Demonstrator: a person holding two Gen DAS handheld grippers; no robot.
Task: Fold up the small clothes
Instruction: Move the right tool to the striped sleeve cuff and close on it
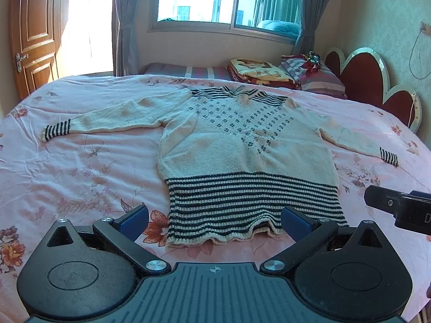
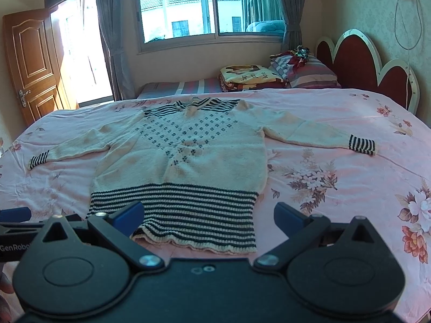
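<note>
A small cream knit sweater (image 1: 242,148) with black stripes at hem, cuffs and collar lies flat, front up, on the pink floral bedsheet (image 1: 80,177), both sleeves spread out to the sides. It also shows in the right wrist view (image 2: 188,156). My left gripper (image 1: 215,218) is open and empty, hovering just before the striped hem. My right gripper (image 2: 208,215) is open and empty, also just before the hem, toward its right part. The right gripper's body shows at the right edge of the left wrist view (image 1: 398,207).
Folded blankets (image 1: 253,72) and striped pillows (image 1: 317,78) sit at the far edge by the red headboard (image 1: 366,78). A window with curtains (image 1: 215,0) is behind, and a wooden door (image 1: 35,35) stands at left. A cord (image 2: 406,27) hangs on the right wall.
</note>
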